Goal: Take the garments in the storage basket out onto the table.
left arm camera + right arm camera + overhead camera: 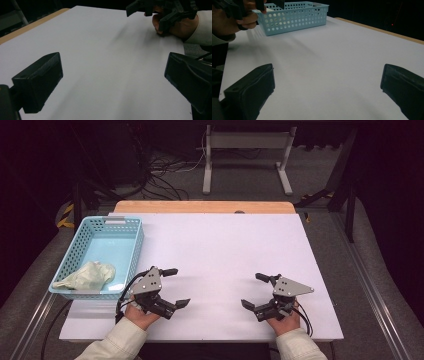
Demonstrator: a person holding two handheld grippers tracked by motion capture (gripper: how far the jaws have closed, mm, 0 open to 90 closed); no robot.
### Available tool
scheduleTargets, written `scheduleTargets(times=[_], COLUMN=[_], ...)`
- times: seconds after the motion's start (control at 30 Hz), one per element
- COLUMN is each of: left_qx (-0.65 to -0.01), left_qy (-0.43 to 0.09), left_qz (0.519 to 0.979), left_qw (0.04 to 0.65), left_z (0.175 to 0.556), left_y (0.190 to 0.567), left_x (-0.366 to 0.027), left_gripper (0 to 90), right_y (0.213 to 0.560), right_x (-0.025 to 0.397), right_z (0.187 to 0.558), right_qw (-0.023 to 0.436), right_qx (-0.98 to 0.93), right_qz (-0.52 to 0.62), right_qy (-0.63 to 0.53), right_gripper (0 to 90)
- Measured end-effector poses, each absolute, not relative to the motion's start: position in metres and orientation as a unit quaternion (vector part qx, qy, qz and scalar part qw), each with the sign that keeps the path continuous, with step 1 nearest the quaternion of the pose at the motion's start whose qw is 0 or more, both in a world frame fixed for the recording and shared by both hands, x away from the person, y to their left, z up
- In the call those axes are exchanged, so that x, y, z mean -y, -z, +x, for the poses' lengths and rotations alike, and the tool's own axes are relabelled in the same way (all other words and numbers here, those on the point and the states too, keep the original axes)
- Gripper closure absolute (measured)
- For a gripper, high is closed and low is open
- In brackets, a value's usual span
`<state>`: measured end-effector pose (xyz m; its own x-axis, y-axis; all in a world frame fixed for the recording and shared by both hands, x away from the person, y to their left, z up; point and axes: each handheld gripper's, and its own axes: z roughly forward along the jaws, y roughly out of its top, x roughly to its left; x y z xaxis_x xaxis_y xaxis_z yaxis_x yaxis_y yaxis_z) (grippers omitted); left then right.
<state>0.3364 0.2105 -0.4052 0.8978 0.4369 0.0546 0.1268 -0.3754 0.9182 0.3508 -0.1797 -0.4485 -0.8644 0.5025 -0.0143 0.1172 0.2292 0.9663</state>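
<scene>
A light blue perforated basket (131, 251) stands at the table's left edge, and a crumpled pale green cloth (89, 275) lies in its near end. My left gripper (180, 287) rests on the white tabletop (220, 245) just right of the basket, open and holding nothing. My right gripper (251, 290) rests near the front right, also open, and the two point toward each other. In the left gripper view the wide-apart jaws of the left gripper (112, 75) frame bare table, with the right gripper (162, 10) farther off. In the right gripper view the right gripper (327, 82) stands open toward the basket (294, 17).
The white tabletop has a wooden strip (205, 207) along its far edge. Beyond it are a grey floor, cables (160, 172) and a white stand (247, 155). A person's hand (229, 22) holds the left gripper near the basket.
</scene>
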Motion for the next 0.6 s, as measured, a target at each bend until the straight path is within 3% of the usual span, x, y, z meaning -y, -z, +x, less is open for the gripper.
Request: scheduleTargets(times=[0.6], left_qx=[-0.151], left_qy=[-0.127], left_qz=[0.828], left_qw=[0.525], left_z=[0.344], left_y=[0.382], left_x=[-0.216], left_gripper=[3.8], right_y=[0.449], right_x=[0.179], right_z=[0.351], right_qw=[0.162], right_qx=[-0.767], right_qz=[0.205], right_qy=[-0.586], right_gripper=[0.1])
